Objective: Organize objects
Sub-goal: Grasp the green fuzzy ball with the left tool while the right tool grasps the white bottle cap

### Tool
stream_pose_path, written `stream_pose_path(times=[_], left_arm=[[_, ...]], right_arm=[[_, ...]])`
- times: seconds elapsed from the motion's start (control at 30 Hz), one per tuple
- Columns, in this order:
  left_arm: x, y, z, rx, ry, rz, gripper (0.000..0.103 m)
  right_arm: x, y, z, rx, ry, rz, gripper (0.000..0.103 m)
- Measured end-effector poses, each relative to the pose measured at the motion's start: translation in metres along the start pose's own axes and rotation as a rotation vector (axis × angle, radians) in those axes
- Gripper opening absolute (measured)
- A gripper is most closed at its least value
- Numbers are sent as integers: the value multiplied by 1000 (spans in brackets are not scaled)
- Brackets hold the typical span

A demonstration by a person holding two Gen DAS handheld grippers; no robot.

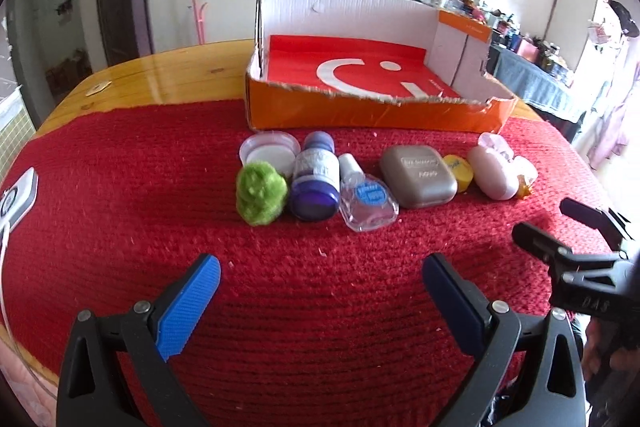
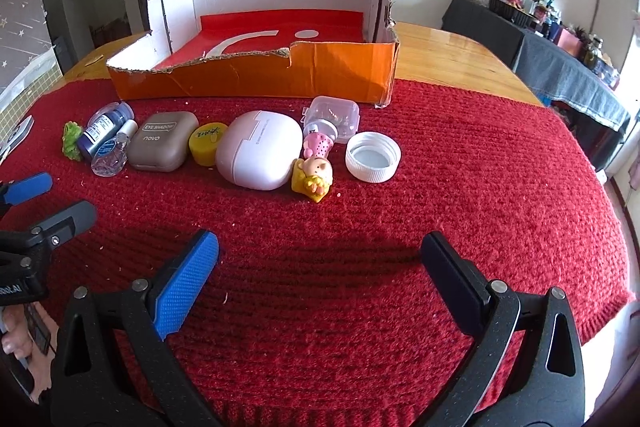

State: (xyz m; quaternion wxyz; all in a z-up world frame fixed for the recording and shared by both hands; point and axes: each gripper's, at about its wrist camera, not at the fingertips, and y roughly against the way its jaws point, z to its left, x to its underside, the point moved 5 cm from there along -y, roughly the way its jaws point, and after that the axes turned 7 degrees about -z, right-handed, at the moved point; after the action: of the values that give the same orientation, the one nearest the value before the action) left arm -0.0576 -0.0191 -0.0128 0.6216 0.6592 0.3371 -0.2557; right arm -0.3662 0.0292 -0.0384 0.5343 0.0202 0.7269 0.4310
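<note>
Left wrist view: left claw (image 1: 320, 283) wide open, holding nothing, hovering low over the red knit mat (image 1: 120, 227) on the wooden counter (image 1: 160, 71). Right wrist view shows the right claw (image 2: 320, 259) likewise wide apart and empty.

Progress, my read: nothing sorted yet. The orange box (image 2: 256, 79) sits at the back of the mat w/ only its red liner inside, no items. All objects lie in a row just in front of it: green fuzzy ball (image 1: 260, 193), purple bottle (image 1: 314, 183), small clear bottle (image 1: 366, 201), brown eye-shadow case (image 2: 162, 141), yellow cap (image 2: 206, 145), pink-white case (image 2: 258, 155), doll figure (image 2: 314, 177), clear plastic case (image 2: 334, 115), white lid (image 2: 372, 157). A second clear lid (image 1: 270, 149) sits behind the green ball. If the box is the destination, approx. everything is left to do.

Hard to tell: the doll and clear case are mostly hidden behind the pink-white case from the left view. Bottle labels too small to read. A device at the mat's left edge (image 1: 18, 199) is cut off; can't identify it. A hand (image 2: 16, 339) gripping the left handle is only partly in frame.
</note>
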Motion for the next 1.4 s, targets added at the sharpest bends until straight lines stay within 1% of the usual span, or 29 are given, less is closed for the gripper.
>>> stream_pose_path(times=[0.13,0.23,0.27,0.4,0.5,0.67,0.73,0.77,0.83,0.93,0.97,1.07,1.13,1.2,1.27,1.33,1.37,1.4], left_arm=[[-18,11,12,-5,-54,-25,103],[-26,11,22,8,-70,-10,103],[-29,10,27,13,-68,4,103],[-33,0,46,51,-43,73,96],[-31,-8,58,46,-26,105,90],[-27,-15,67,63,4,125,87],[-27,-17,67,68,7,130,83],[-27,-18,68,73,7,132,83],[-27,-19,68,76,5,133,82],[-28,-22,65,86,-4,137,77],[-28,-24,64,90,-10,140,77],[-28,-27,62,83,-23,140,77],[-29,-28,61,80,-29,138,77],[-29,-29,60,80,-33,133,70],[-30,-30,60,78,-29,128,66],[-31,-31,59,84,-26,125,59],[-31,-31,59,92,-26,122,57],[-31,-31,58,97,-23,121,53]], right_arm=[[-16,6,-7,-25,17,-7,103],[-29,6,-16,-56,15,-7,103],[-33,5,-19,-63,17,-6,103],[-46,1,-31,-99,36,10,103],[-53,-7,-37,-100,80,30,103],[-55,-15,-48,-98,96,26,101],[-55,-17,-50,-104,102,29,98],[-54,-18,-51,-115,98,35,97],[-54,-22,-51,-133,91,50,92],[-53,-26,-51,-143,89,62,89],[-53,-26,-52,-149,81,65,88],[-52,-30,-55,-178,52,80,79],[-50,-34,-55,-193,45,95,69],[-47,-39,-55,-210,42,113,59],[-46,-39,-55,-212,46,108,59],[-47,-39,-54,-224,49,101,53],[-47,-39,-53,-228,50,97,52],[-47,-38,-53,-234,53,94,51]])
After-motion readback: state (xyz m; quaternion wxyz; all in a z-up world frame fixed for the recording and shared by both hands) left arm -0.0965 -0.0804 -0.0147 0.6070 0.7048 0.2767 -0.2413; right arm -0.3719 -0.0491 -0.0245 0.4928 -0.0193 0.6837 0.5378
